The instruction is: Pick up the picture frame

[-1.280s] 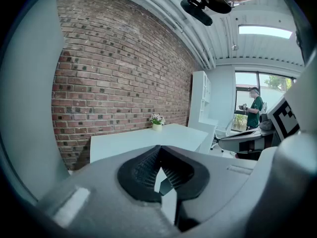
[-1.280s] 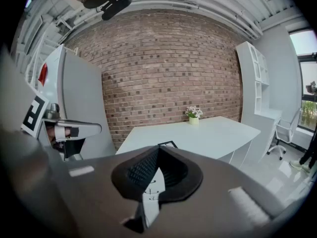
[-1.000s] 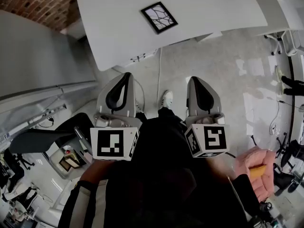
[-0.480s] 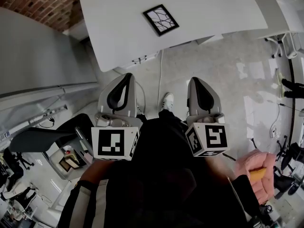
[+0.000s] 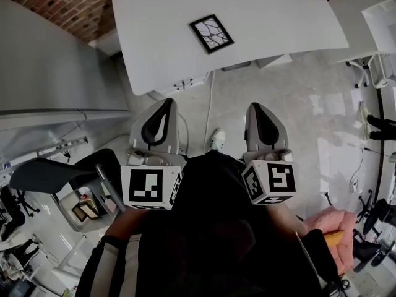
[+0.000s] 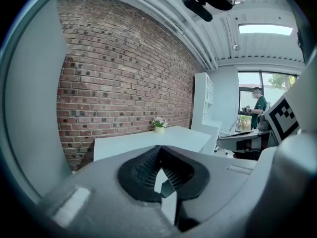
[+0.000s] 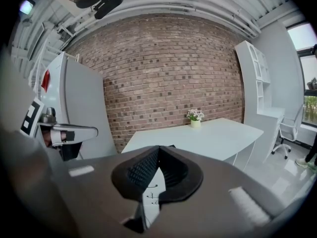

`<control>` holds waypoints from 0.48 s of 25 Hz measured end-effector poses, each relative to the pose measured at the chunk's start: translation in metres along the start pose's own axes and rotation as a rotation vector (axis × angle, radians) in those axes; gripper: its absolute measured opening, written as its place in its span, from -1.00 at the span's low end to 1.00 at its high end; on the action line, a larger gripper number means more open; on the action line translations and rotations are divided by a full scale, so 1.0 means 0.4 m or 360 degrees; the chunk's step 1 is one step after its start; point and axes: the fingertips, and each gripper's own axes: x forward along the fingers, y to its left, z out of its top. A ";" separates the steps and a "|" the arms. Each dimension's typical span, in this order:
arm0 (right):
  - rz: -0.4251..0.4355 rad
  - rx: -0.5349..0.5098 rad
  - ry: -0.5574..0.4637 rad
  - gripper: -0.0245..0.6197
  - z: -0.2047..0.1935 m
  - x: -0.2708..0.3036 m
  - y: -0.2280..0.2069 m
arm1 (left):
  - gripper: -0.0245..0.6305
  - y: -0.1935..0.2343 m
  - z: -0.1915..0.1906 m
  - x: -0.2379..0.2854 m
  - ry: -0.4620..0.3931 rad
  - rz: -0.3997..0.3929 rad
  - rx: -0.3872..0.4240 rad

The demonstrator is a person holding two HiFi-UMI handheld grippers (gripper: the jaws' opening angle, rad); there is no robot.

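A black picture frame (image 5: pixel 211 33) with a white branching pattern lies flat on the white table (image 5: pixel 278 17) at the top of the head view. Both grippers are held over the floor, well short of the table's near edge. My left gripper (image 5: pixel 168 100) is shut with nothing in it, its ribbed pads (image 6: pixel 148 167) together. My right gripper (image 5: pixel 254 105) is also shut and empty. The gripper views show the table (image 7: pixel 213 133) ahead, before a brick wall, with a small flower pot (image 7: pixel 195 118) at its far end.
A grey partition (image 5: pixel 55 73) stands at the left, with an office chair (image 5: pixel 49 177) below it. A second white table (image 5: pixel 378 11) is at the far right. Another person's hand (image 5: pixel 337 231) shows at lower right. White shelving (image 6: pixel 203 100) lines the side wall.
In the head view the table and frame have slid slightly down and to the right. Both grippers have stayed shut in about the same place.
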 end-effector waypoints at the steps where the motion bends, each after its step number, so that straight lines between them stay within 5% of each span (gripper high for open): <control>1: 0.0011 0.0000 -0.0006 -0.92 0.002 -0.002 -0.002 | -0.94 -0.003 0.000 -0.003 0.0002 0.0009 -0.0001; 12: 0.0067 0.0040 -0.0060 -0.92 0.015 -0.030 -0.103 | -0.94 -0.102 0.007 0.037 0.0015 0.0044 0.0005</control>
